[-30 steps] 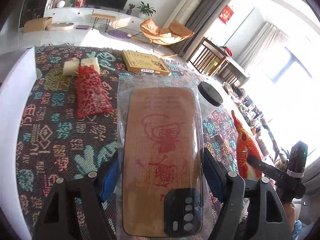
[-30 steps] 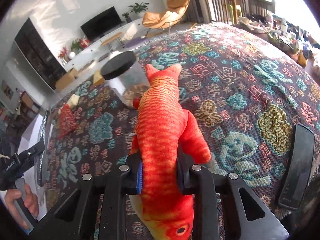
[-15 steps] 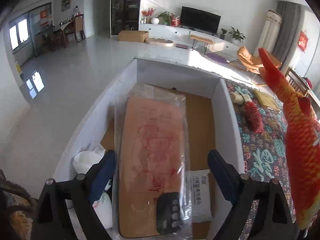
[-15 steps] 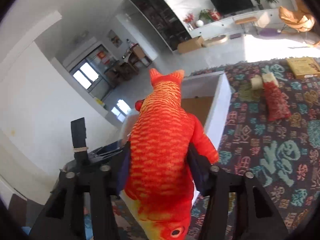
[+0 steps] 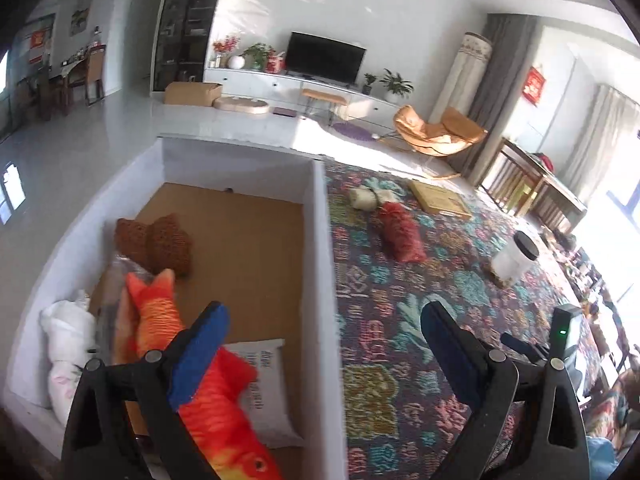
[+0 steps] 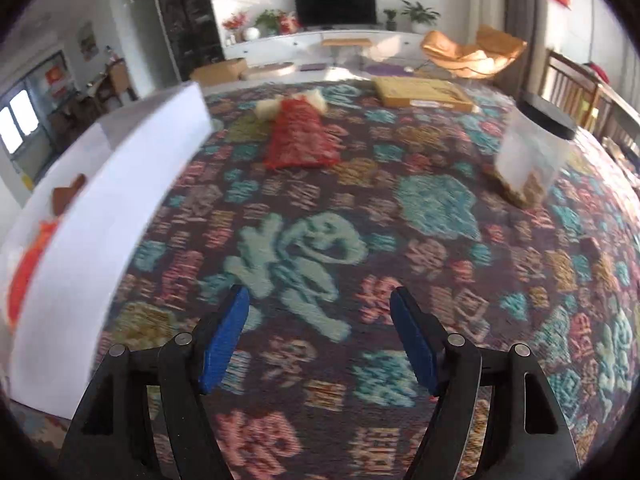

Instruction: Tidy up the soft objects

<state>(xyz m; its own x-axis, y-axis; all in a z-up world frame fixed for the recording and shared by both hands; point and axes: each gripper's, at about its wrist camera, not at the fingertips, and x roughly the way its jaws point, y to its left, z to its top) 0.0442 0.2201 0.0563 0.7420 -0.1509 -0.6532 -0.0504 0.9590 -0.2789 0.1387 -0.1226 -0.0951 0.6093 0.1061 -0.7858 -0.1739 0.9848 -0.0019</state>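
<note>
A white box (image 5: pixel 320 264) with a cardboard floor stands left of the patterned cloth. In it lie the orange plush fish (image 5: pixel 216 400), a flat bagged pad (image 5: pixel 116 320) under it, a brown knitted piece (image 5: pixel 156 240), a white bundle (image 5: pixel 66 344) and a white pouch (image 5: pixel 268 388). My left gripper (image 5: pixel 324 344) is open and empty above the box's right wall. My right gripper (image 6: pixel 320 328) is open and empty over the cloth. A red mesh bag (image 6: pixel 298 136) and cream rolls (image 6: pixel 268 108) lie on the cloth beyond it; they also show in the left wrist view (image 5: pixel 400 232).
A clear jar with a black lid (image 6: pixel 532 152) stands at the right of the cloth. A flat yellow box (image 6: pixel 420 92) lies at its far edge. The white box wall (image 6: pixel 92 216) is to the left of my right gripper.
Both grippers have opened and let go: the bagged pad and the orange fish now lie in the box. Both grippers have swung back towards the cloth.
</note>
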